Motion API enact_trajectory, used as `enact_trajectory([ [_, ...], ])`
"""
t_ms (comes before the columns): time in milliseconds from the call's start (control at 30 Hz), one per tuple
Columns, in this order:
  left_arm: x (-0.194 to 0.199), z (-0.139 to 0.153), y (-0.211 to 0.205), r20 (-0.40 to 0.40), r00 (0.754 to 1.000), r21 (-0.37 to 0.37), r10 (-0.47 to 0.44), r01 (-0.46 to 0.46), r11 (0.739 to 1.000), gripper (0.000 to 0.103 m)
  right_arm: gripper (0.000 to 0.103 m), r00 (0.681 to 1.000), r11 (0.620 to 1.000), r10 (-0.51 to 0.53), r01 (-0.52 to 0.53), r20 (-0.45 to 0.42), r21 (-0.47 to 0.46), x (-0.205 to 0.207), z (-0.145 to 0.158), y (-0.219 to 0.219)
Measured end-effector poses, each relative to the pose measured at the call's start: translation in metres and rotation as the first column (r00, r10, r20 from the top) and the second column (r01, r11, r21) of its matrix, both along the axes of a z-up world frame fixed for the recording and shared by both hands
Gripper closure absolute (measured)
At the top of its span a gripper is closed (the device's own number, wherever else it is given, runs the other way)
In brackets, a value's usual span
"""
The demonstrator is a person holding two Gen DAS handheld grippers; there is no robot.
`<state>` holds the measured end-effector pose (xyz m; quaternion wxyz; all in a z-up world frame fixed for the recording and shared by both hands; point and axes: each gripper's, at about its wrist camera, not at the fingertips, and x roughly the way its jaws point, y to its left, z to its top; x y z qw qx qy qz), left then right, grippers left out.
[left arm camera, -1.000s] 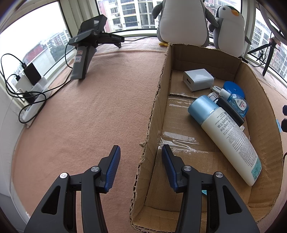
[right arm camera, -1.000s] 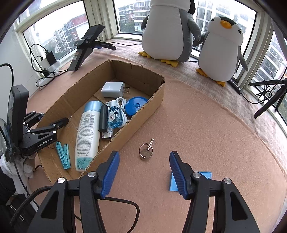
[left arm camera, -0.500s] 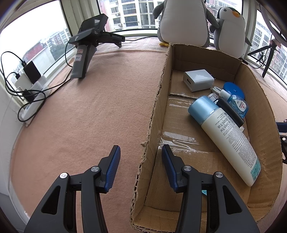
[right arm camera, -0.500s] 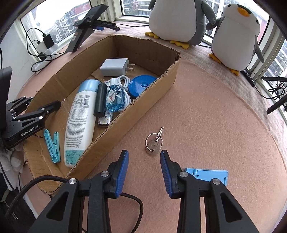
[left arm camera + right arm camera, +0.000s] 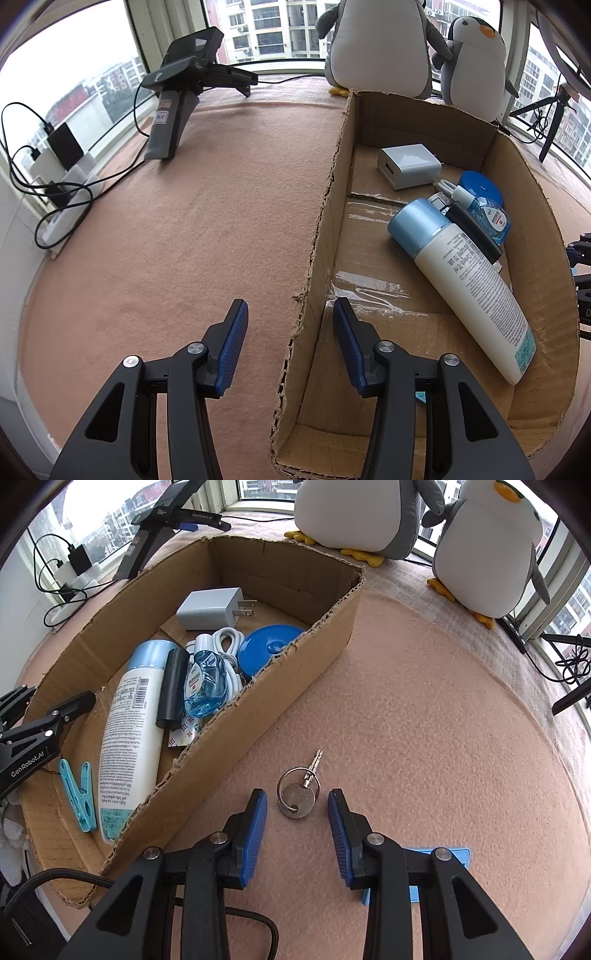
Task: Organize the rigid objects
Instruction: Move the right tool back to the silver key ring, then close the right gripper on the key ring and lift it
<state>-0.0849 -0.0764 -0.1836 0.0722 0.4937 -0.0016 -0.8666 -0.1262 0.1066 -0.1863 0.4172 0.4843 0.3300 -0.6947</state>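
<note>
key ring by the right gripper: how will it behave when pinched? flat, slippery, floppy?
The key ring lies flat on the felt mat, so the fingers of the right gripper may skid over it rather than catch an edge. It looks like bare metal, probably slick against the pads. The key and the round tag hang loose on the ring, so they will likely swing once lifted.

A small silver key on a metal split ring with a round metal tag (image 5: 298,793) lies flat on the pink felt, just outside the long wall of an open brown cardboard box (image 5: 295,675). A flat light-blue plastic card-shaped piece (image 5: 439,867) lies flat near the key. Inside the box lie a white lotion bottle with a pale-blue cap (image 5: 131,731), a white plug charger (image 5: 210,608), a round blue disc (image 5: 267,648), a clear blue sanitiser bottle (image 5: 205,686), a black cylinder (image 5: 173,688), a coiled white cable (image 5: 225,642) and a turquoise clothes peg (image 5: 79,794).
</note>
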Motion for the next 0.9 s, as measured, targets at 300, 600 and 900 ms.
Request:
enact_trajectory([
  [300, 0.000, 0.000, 0.000, 0.000, 1.000, 0.000, 0.000, 0.000, 1.000, 0.056, 0.085, 1.000, 1.000, -0.013, 0.013, 0.029, -0.020, -0.006, 0.002, 0.004],
  [600, 0.000, 0.000, -0.001, 0.000, 1.000, 0.001, 0.000, 0.000, 1.000, 0.056, 0.095, 0.995, 0.996, -0.055, 0.061, 0.087, -0.068, -0.014, 0.006, 0.013],
  [900, 0.000, 0.000, -0.001, 0.000, 1.000, 0.000, 0.000, 0.000, 1.000, 0.056, 0.098, 0.997, 0.994, -0.046, 0.051, 0.058, -0.099, -0.011, 0.012, 0.018],
])
